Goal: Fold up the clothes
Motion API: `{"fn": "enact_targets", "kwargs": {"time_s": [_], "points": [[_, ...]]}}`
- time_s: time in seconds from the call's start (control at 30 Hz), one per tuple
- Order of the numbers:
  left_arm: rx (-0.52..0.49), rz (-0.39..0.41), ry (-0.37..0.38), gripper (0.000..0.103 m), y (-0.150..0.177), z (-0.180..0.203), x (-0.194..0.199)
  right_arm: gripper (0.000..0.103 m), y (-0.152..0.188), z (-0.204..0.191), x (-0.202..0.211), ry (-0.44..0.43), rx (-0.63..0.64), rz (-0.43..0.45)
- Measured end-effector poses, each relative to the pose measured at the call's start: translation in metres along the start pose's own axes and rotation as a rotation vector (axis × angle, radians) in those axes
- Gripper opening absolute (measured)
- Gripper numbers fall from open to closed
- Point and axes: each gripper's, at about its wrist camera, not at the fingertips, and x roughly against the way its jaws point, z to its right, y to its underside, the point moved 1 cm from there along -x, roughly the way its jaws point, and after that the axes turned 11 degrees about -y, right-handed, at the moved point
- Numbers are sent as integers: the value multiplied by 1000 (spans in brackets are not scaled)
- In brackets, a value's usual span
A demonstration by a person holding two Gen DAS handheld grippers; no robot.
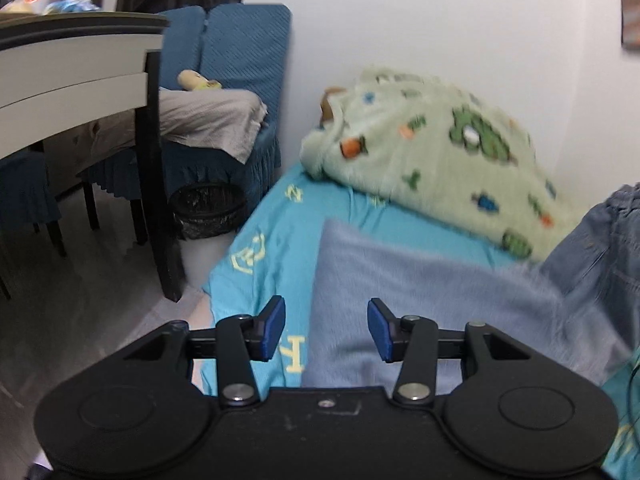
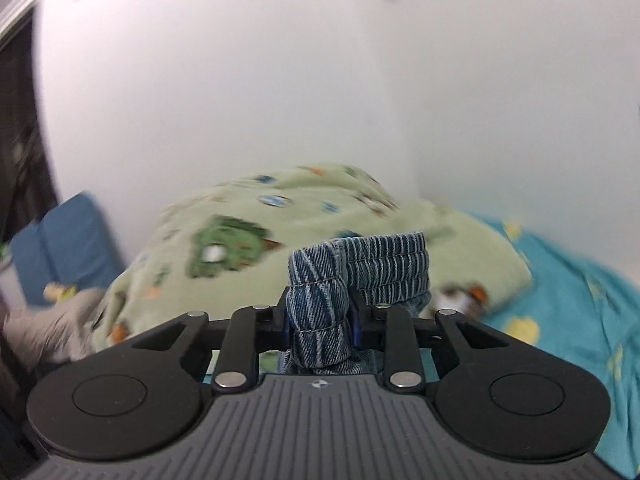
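In the right wrist view my right gripper (image 2: 320, 316) is shut on a bunched fold of blue denim garment (image 2: 318, 312), whose ribbed waistband (image 2: 386, 264) sticks up above the jaws. The same denim garment (image 1: 600, 252) hangs at the right edge of the left wrist view. My left gripper (image 1: 326, 328) stands open with nothing between its blue pads (image 1: 274, 326), above a flat light-blue cloth (image 1: 420, 304) lying on the turquoise bedsheet (image 1: 272, 240).
A pale-green patterned blanket (image 1: 432, 152) is heaped at the wall end of the bed. Left of the bed stand a black bin (image 1: 208, 210), a white table with a dark leg (image 1: 156, 184) and blue-covered chairs (image 1: 236, 60) with a beige cloth.
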Motion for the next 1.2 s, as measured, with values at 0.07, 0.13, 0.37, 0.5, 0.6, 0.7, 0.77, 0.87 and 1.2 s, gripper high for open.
{"fn": "enact_targets", "kwargs": {"time_s": [0.07,0.13,0.37,0.5,0.6,0.7,0.77,0.87,1.2], "points": [[45,11,17,42,-8,-13,5,27,-8,-32,2,-29,64,4],[89,23,34,42,-16,-25,11,27,-12,-63,4,-62,110,6],[238,33,73,42,-35,-70,17,26,18,-170,-1,-187,281,-23],[306,50,86,41,-40,-90,20,26,70,-229,-2,-270,423,-74],[354,45,107,41,-41,-107,17,26,125,-267,-4,-348,554,-137],[395,30,128,41,-39,-117,11,26,184,-294,-1,-426,677,-220],[398,19,135,41,-41,-122,8,26,213,-303,-2,-448,723,-266],[385,9,153,41,-40,-120,3,28,224,-302,-6,-458,722,-271],[360,-35,187,45,-35,-109,-10,75,211,-317,12,-659,793,-331]]}}
